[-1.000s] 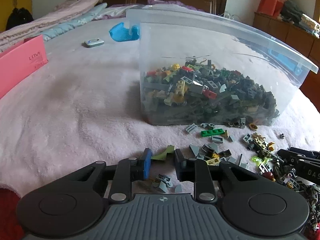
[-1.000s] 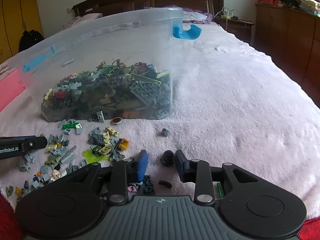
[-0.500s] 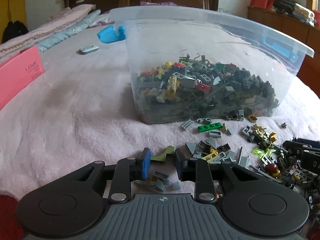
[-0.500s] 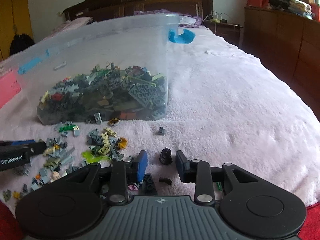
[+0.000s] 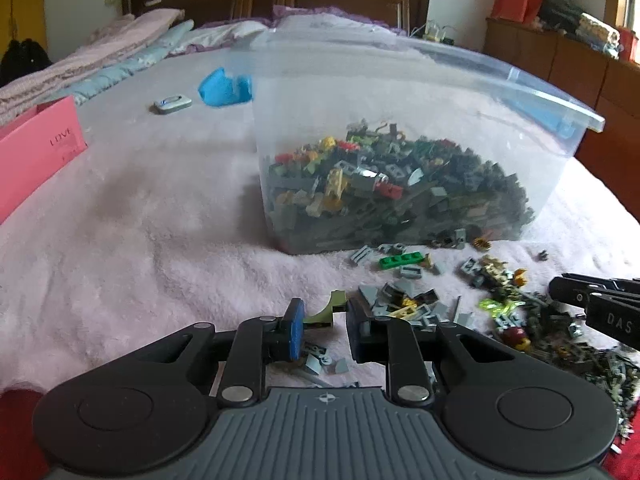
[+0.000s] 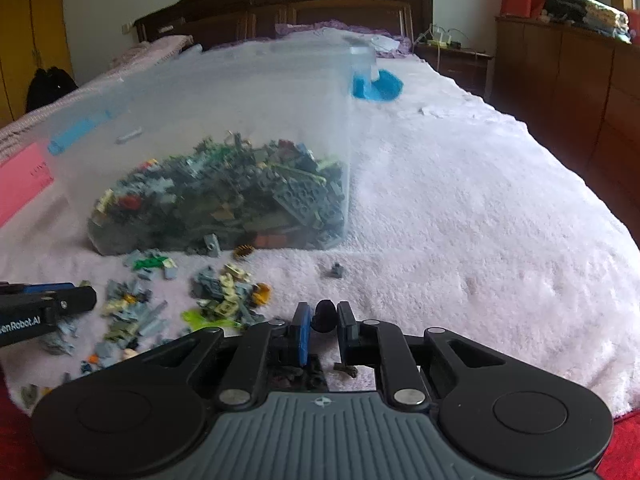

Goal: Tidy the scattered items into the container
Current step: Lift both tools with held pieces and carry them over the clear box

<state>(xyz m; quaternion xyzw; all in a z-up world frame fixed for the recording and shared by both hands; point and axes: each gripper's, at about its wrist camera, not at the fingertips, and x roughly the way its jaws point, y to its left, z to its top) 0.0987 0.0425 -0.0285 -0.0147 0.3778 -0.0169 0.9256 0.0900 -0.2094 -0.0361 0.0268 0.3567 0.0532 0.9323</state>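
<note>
A clear plastic bin point(image 5: 400, 92) half full of toy bricks stands on the pink bed cover; it also shows in the right wrist view point(image 6: 240, 112). Loose bricks point(image 5: 416, 300) lie scattered in front of it. My left gripper point(image 5: 322, 322) is open low over the cover, with an olive arch piece point(image 5: 326, 312) between its fingers, not clamped. My right gripper point(image 6: 323, 326) has its jaws closed on a small black rounded piece point(image 6: 325, 315). The other gripper shows at the frame edge in each view point(image 5: 592, 308) point(image 6: 40, 308).
A pink box point(image 5: 36, 152) lies at the left. A blue plastic object point(image 5: 224, 88) and a small grey device point(image 5: 172, 103) lie behind the bin. A wooden headboard stands at the back and a dresser point(image 6: 568, 80) at the right. A single grey brick point(image 6: 335, 270) lies apart.
My right gripper's jaws have narrowed onto the black rounded piece. My left gripper has edged forward so the olive arch piece now sits between its fingers.
</note>
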